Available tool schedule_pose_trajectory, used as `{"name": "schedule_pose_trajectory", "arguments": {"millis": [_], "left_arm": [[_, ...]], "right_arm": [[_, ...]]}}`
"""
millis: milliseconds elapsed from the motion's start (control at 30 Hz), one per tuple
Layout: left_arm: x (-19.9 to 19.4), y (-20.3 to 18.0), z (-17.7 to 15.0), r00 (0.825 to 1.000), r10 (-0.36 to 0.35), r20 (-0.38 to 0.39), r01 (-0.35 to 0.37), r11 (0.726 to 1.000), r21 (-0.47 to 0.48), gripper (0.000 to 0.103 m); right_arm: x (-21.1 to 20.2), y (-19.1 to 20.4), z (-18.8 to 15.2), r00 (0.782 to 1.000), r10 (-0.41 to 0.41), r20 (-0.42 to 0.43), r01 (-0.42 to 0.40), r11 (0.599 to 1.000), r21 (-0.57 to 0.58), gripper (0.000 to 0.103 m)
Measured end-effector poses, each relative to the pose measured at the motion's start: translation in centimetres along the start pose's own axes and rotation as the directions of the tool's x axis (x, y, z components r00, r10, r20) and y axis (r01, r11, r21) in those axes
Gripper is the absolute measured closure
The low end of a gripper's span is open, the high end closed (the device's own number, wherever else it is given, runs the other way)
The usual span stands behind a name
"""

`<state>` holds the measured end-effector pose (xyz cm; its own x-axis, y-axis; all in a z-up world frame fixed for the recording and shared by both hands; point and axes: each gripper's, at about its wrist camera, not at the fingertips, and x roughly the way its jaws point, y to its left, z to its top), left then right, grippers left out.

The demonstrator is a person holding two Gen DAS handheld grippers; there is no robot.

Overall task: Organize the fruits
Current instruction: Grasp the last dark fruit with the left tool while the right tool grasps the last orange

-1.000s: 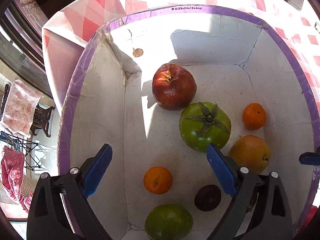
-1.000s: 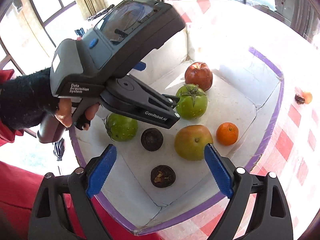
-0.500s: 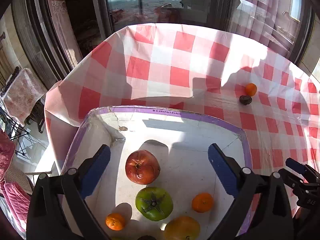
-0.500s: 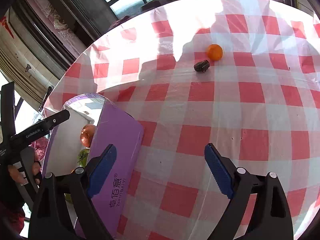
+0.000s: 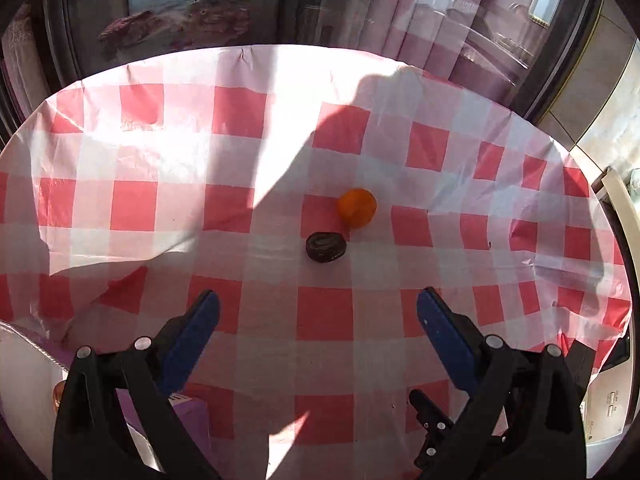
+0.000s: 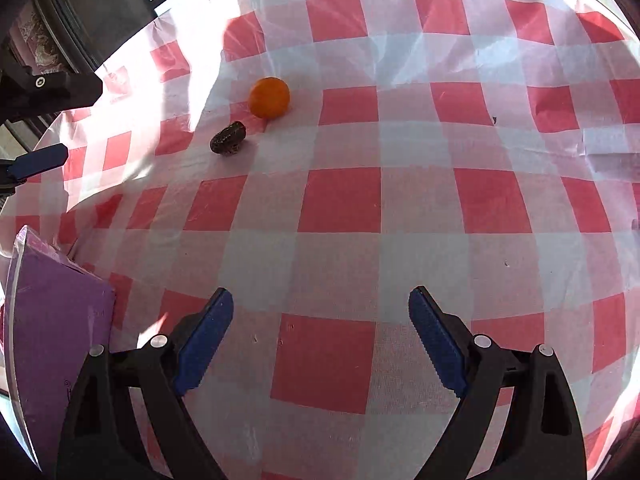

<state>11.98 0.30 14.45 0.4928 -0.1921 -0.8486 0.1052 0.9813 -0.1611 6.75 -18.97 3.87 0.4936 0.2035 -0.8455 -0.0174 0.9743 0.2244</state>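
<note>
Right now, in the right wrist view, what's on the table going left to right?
Purple box → dark wrinkled fruit → orange. All sit on the red checked tablecloth.

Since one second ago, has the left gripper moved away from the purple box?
Yes. The left gripper was above the fruit inside the purple box; now the box sits at the lower left edge, and the gripper faces the orange.

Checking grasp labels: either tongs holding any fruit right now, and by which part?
Nothing held. Left tongs and right tongs both stand open and empty above the checkered tablecloth. The orange and dark fruit lie untouched on it.
</note>
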Motion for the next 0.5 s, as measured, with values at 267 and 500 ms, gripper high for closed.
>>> {"name": "schedule_pose_trajectory", "arguments": {"millis": [267,500], "left_arm": [[9.2,-2.0,1.8,0.999,0.037,0.013,-0.037,0.999,0.009,0.006],[14.4,-1.4,2.0,0.995,0.097,-0.027,-0.096,0.994,0.043,0.019]], "right_arm": [[1.3,-1.7,1.6,0.999,-0.019,0.026,0.021,0.998,-0.051,0.016],[2.6,-3.9,3.9,0.999,-0.023,0.047,0.024,0.999,-0.031,0.016]]}}
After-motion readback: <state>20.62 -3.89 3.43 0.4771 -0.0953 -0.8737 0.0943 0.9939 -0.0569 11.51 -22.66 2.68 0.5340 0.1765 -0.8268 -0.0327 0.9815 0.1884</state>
